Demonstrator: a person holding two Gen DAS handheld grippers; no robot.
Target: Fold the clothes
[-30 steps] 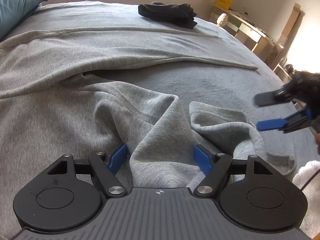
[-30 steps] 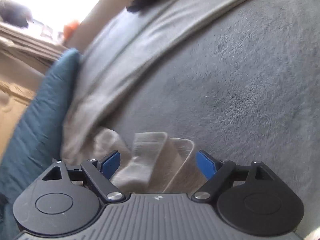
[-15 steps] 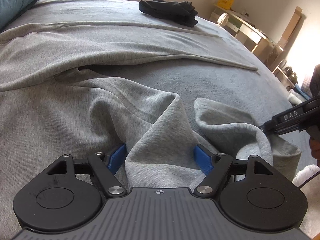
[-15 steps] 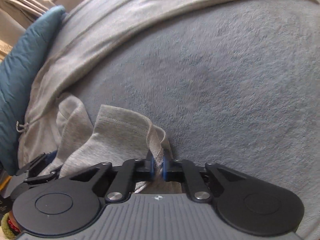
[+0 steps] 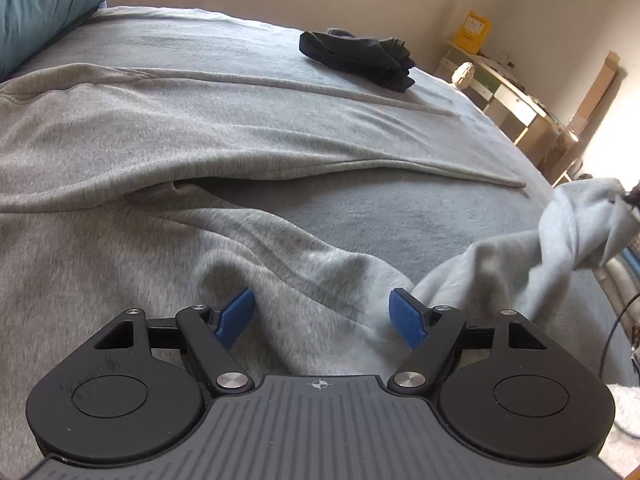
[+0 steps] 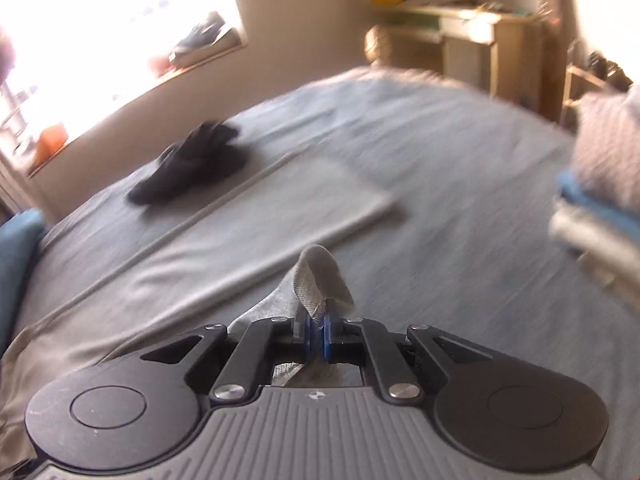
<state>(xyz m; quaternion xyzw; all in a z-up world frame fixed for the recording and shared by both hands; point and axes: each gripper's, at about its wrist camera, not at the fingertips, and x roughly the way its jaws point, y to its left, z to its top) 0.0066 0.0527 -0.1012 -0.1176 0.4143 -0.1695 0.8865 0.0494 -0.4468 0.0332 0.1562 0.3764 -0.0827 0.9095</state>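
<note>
Right gripper (image 6: 316, 334) is clamped tight on a fold of the grey sweatpants (image 5: 200, 152), the pinched cloth lifted clear of the bed (image 5: 400, 216) off to the right. Left gripper (image 5: 322, 314) hovers with its jaws spread wide, blue pads either side of a ridge of the same fabric, not pressing it. Most of the garment lies spread across the grey blanket. A dark bundle (image 5: 356, 58), probably another garment, sits at the far side; the right view is blurred.
</note>
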